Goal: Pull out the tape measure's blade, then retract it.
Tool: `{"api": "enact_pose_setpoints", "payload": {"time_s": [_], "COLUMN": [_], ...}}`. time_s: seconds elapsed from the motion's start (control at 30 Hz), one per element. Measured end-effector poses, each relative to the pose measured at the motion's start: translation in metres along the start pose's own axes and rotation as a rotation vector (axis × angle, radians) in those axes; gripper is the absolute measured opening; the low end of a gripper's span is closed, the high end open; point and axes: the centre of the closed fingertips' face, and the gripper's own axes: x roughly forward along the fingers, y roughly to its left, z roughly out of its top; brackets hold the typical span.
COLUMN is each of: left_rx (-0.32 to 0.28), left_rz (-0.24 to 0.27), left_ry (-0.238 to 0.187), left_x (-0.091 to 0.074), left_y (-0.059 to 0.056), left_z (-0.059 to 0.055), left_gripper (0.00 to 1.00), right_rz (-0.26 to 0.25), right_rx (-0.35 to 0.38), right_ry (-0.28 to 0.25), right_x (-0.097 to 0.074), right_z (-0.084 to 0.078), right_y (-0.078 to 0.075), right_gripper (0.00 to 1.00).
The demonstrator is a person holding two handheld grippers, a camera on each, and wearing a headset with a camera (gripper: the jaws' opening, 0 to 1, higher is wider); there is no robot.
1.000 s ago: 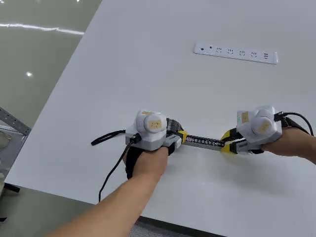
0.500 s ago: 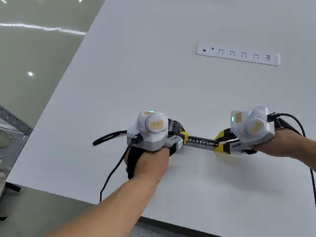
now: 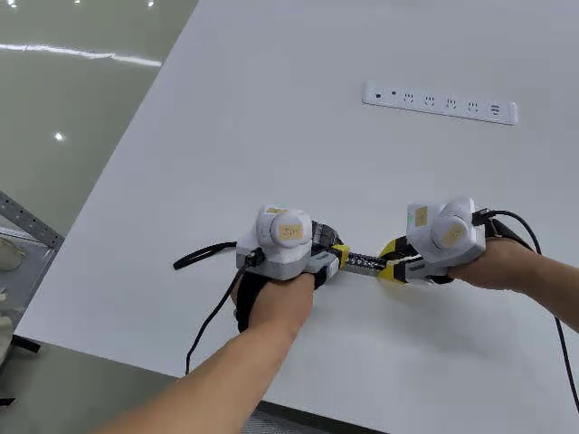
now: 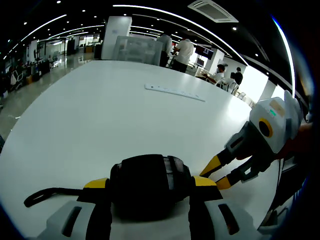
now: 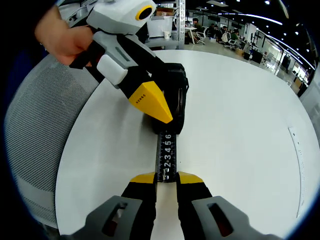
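My right gripper [image 5: 166,178] has come left toward my left gripper [image 3: 330,253], so less blade [image 5: 166,152] shows than a second ago. I judge the pull-out done and the retract underway. Left is clamped on the tape measure [image 5: 172,95], which sits on the table [image 3: 271,117] near its near edge. Right is pinching the blade's end. There's open room far and left; the power strip [image 3: 440,102] is well apart, far right.

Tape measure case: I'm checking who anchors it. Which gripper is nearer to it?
Left. The left gripper is clamped around the tape measure case; the right gripper pinches the blade end, a short exposed stretch away.
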Motion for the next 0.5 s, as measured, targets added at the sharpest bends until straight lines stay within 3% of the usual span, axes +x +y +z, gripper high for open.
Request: {"api": "enact_pose_setpoints", "payload": {"time_s": [0.5], "left_rx": [-0.001], "left_rz": [-0.003], "left_ry": [0.001], "left_x": [-0.0001], "left_y": [-0.0002], "left_z": [-0.0001], "left_gripper": [0.58], "right_rz": [-0.001], "right_rx": [-0.008], "right_ry": [-0.009], "right_x": [0.0077], "right_z": [0.0087], "right_y": [-0.0014], "right_gripper": [0.11]}}
